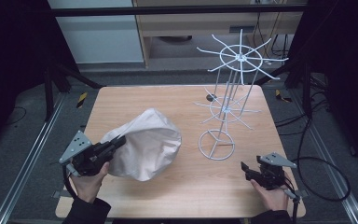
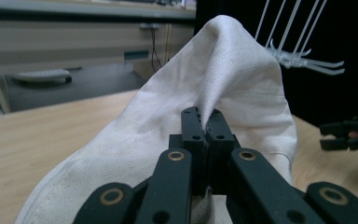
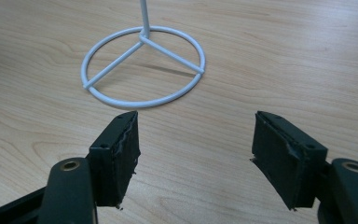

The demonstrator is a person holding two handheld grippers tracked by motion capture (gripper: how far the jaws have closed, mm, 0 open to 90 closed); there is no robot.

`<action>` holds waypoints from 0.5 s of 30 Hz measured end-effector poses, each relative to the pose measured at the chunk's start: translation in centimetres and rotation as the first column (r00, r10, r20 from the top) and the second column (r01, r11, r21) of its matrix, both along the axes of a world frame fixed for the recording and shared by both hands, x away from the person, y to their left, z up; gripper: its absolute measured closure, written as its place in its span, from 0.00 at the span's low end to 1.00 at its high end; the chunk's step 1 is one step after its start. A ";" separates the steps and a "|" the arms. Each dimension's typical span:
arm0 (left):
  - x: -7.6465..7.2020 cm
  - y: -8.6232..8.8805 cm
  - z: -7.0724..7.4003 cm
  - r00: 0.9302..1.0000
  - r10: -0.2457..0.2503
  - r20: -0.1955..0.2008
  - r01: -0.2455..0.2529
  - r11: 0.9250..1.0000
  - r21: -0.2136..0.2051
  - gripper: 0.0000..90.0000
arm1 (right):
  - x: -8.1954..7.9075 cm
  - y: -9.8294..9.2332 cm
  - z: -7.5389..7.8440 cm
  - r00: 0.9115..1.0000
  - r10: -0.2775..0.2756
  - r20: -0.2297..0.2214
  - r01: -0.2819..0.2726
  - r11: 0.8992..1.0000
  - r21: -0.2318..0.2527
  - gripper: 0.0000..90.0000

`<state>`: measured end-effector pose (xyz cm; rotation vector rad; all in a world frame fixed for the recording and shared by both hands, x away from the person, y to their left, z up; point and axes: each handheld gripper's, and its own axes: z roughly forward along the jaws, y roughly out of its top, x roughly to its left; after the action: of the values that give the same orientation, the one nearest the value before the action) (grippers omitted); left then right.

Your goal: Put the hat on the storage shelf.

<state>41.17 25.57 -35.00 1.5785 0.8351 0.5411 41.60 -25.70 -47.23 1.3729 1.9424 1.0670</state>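
Pinched in a fold by the closed left gripper, the cloth bag is raised over the table, probably for hanging on the wire rack, while the right gripper is kept wide open, empty, near its base.

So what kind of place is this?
Probably a recording lab, not a home: a bare wooden table ringed by dark metal frame rails, cables on the floor, hand-held black grippers.
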 end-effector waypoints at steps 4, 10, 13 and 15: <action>-0.1 -0.1 1.1 0.999 0.001 0.039 0.000 0.999 -0.037 0.99 | 0.0 0.0 -0.1 1.000 0.000 0.007 0.000 1.000 -0.009 0.35; -0.2 -0.2 3.0 0.995 -0.003 0.099 0.014 0.994 -0.109 0.99 | 0.0 0.1 -0.1 1.000 0.001 0.011 0.000 1.000 -0.006 0.35; -0.3 -0.5 4.1 0.991 -0.002 0.137 0.021 0.990 -0.139 0.99 | 0.0 0.1 -0.2 1.000 0.001 0.020 -0.001 1.000 -0.015 0.34; -0.3 -0.6 4.7 0.987 0.000 0.158 0.027 0.986 -0.167 0.99 | 0.0 0.1 -0.2 1.000 0.001 0.023 -0.001 1.000 -0.017 0.34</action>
<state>40.92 24.93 -30.35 1.3669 0.7300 0.5626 41.60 -25.62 -47.42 1.3449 1.9313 1.0597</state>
